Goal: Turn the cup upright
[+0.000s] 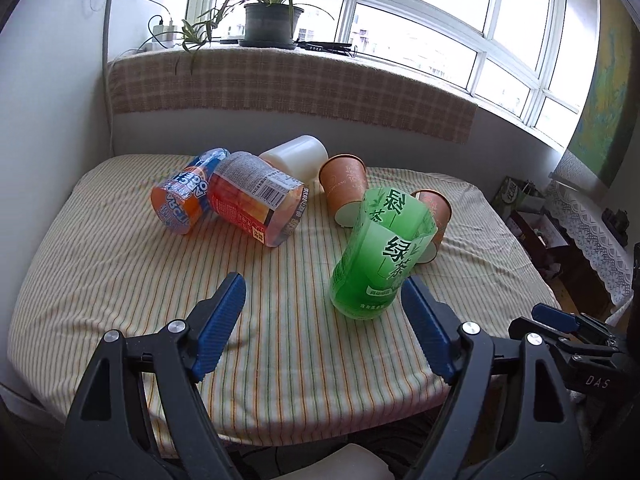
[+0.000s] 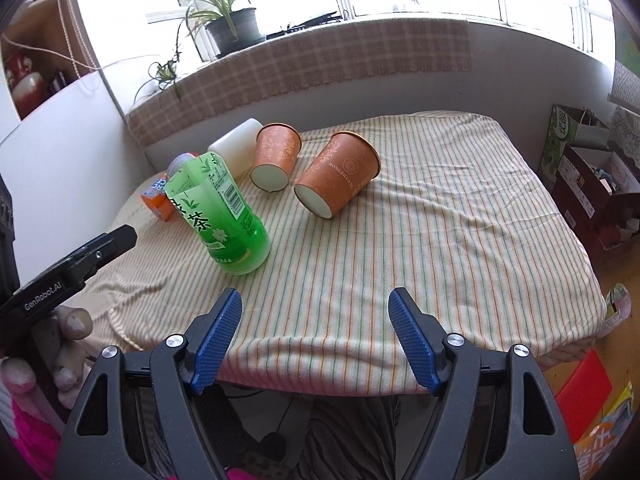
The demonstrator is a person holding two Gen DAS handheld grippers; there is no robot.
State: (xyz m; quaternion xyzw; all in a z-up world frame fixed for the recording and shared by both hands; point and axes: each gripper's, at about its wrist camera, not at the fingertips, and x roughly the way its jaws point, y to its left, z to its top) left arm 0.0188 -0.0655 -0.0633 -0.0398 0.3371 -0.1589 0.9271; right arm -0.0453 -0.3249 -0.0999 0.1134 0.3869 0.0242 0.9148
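1. Six containers on the striped cloth (image 2: pixel 440 208): two paper cups, the near one (image 2: pixel 338 172) and the far one (image 2: pixel 276 158), on their sides mid-table; one white cup (image 1: pixel 294 156) lying behind; one green cut bottle (image 1: pixel 378 256) standing; two orange cut bottles (image 1: pixel 256 196) toppled.
2. My left gripper (image 1: pixel 322 300) and right gripper (image 2: pixel 314 312) both gape, holding nothing, over the near edge.
3. Bare cloth lies right of the cups.
4. Only the left view shows both orange bottles fully.
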